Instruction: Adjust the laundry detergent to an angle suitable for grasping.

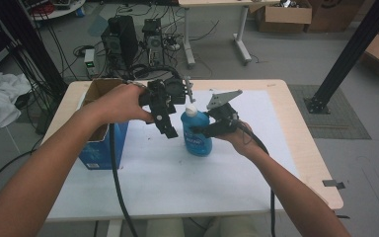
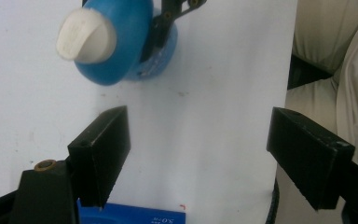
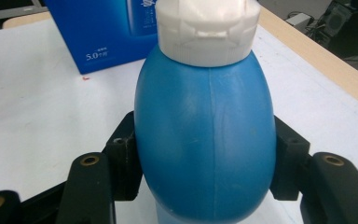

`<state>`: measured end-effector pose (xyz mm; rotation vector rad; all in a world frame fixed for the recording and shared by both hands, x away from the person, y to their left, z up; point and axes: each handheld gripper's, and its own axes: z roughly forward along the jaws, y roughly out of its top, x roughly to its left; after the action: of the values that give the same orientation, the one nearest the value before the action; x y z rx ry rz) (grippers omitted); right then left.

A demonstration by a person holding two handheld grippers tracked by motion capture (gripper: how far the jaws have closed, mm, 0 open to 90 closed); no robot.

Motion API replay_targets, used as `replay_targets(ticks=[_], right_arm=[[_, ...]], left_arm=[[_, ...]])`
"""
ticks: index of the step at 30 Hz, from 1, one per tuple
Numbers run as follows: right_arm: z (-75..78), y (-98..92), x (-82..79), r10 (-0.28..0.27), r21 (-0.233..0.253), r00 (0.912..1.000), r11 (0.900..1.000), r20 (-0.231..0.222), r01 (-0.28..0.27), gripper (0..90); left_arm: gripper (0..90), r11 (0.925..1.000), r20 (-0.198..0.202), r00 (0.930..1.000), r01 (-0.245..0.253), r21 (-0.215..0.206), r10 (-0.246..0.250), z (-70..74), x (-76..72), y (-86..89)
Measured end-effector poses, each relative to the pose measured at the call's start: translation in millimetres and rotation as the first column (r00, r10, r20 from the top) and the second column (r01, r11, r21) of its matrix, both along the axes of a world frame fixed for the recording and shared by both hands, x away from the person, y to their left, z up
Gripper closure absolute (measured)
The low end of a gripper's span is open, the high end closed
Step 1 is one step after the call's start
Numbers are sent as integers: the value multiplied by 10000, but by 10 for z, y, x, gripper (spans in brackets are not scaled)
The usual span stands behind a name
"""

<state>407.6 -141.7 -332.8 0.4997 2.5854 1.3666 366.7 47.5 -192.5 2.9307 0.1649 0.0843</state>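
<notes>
The right gripper [image 3: 205,177] clamps the smooth, egg-shaped blue plastic bottle [image 3: 205,140] with ribbed white cap at frame centre. The left gripper [image 2: 198,158] hovers above, jaws spread. A blue cardboard box [image 1: 101,143] stands left.

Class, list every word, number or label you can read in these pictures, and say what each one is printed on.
"5.0", followed by small characters too blurred to read: white print on the blue box, right gripper view.
White print on the same box's edge at the bottom of the left gripper view: too small and partly cut off.
Label on the blue bottle in the high view: blurred, unreadable.
The bottle's white cap bears no print.
</notes>
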Motion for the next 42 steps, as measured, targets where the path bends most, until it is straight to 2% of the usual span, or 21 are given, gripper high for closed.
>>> replay_targets(ticks=[9, 17, 21, 26, 35, 42], right_arm=[[41, -171, -139, 747, 131, 9972, 9971, -62, -746, 415], [47, -299, -261, 1530, 207, 9882, 9880, -77, -1528, 415], [39, -330, -296, 1710, 232, 9852, 9850, -88, -1708, 415], [14, -357, -373, 2122, 231, 9772, 9770, -78, -2120, 416], [0, -328, -433, 3148, 450, 9490, 9484, -167, -3138, 416], [-14, -258, -442, 3425, 697, 9395, 9373, -34, -3415, 415]], left_arm=[[221, 10000, -22, 10000, -53, 53, 53, -10, -17, -1], [221, 10000, 68, 10000, 9, 43, -9, -8, -28, -5], [221, 10000, 63, 10000, 26, 76, -27, -9, -30, -10], [220, 10000, 15, 10000, 14, 53, -14, -10, -30, -22], [220, 10000, 18, 10000, 37, 78, -37, -13, -24, -37], [220, 9999, 3, 10000, 51, 95, -51, -10, -25, -47]])
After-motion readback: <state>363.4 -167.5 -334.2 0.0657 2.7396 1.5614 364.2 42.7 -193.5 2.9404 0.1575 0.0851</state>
